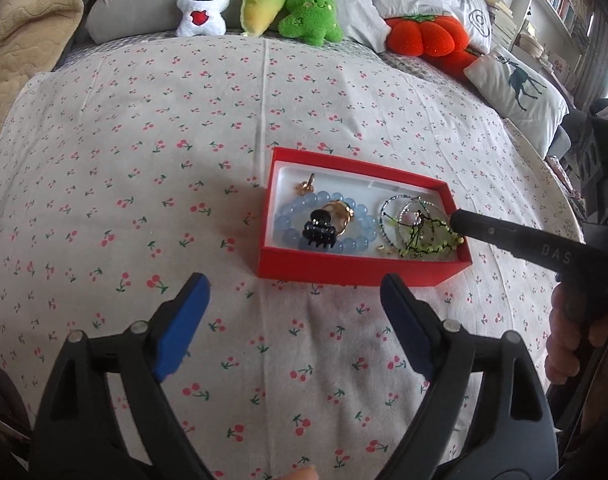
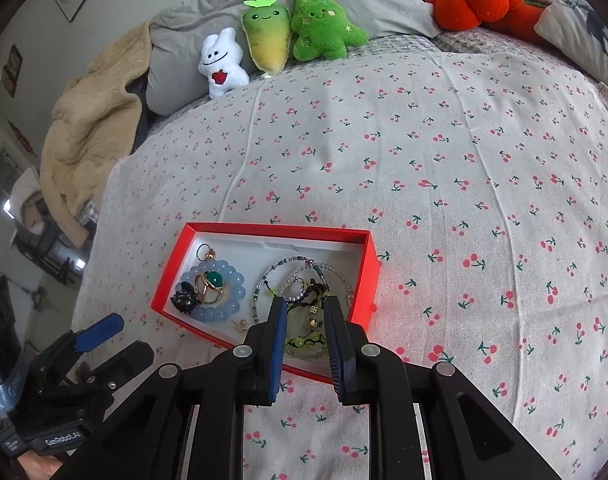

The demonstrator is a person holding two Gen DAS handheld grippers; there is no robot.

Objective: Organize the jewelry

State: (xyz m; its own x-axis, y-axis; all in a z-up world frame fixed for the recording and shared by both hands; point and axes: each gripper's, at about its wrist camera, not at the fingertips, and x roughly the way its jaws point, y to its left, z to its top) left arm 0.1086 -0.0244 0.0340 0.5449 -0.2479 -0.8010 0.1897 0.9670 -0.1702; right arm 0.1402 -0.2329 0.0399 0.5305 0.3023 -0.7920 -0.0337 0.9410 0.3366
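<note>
A red box [image 1: 344, 270] [image 2: 366, 280] lies on the cherry-print bedsheet. It holds a blue bead bracelet [image 1: 324, 200] [image 2: 231, 276], a black claw clip [image 1: 319, 232] [image 2: 185, 298], a gold ring with a green stone [image 2: 212, 280], thin bead bracelets [image 1: 408, 212] [image 2: 304, 268] and a green-and-black necklace [image 1: 428, 238] [image 2: 304, 342]. My right gripper [image 2: 304, 304] hovers over the box's near right end above the necklace, jaws partly open, holding nothing. My left gripper [image 1: 293, 284] is wide open and empty, just in front of the box.
Plush toys line the back of the bed: a white bunny [image 1: 201, 4], a yellow-green carrot [image 1: 263, 0], a green tree [image 1: 312, 10] and an orange pumpkin [image 1: 428, 34]. Pillows [image 1: 520, 88] lie at right, a beige blanket [image 2: 91, 120] at left.
</note>
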